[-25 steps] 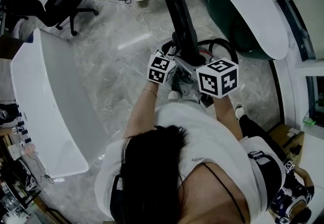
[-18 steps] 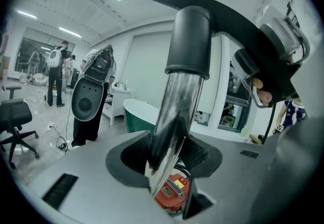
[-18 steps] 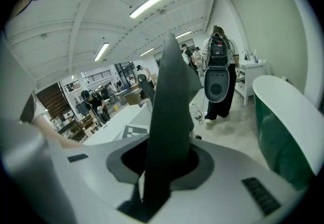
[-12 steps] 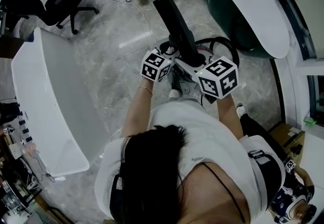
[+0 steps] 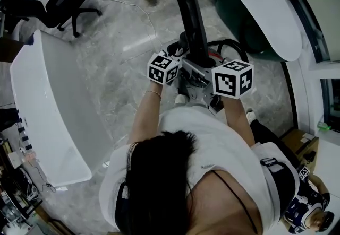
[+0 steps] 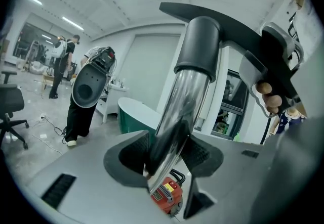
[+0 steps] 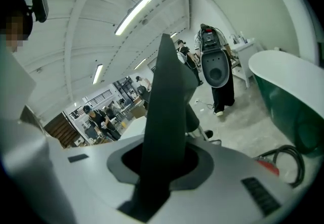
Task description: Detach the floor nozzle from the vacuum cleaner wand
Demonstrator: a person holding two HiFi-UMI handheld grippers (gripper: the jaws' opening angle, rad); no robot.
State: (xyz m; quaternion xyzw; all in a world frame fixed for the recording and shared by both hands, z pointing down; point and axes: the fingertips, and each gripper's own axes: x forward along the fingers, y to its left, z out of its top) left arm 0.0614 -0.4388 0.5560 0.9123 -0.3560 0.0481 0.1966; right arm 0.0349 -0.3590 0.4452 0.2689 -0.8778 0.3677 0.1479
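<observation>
- Two grippers hold the work. The left gripper (image 6: 169, 154) has its fingers (image 6: 129, 152) either side of the chrome wand (image 6: 182, 101). Both pads look to be against the tube, though they have just been opening a little, so I judge that grip light.
- Up at the wand's top end, the right gripper (image 7: 159, 160) is clamped on the flat black plate of the floor nozzle (image 5: 192, 22), which is lifted clear of the floor.
- Polished metal like that wand is stiff and probably slippery under pads. The nozzle looks like rigid, fairly light plastic, and its plate edge is a fair hold. A straight pull along the wand seems safest.
- At the dark collar (image 6: 200, 46) joining nozzle to wand, I see no release catch; one may sit on the far side.
- Below the wand, the red vacuum body (image 6: 167, 195) is mostly cut off by the fingers.
- From overhead, the nozzle covers the wand entirely.
</observation>
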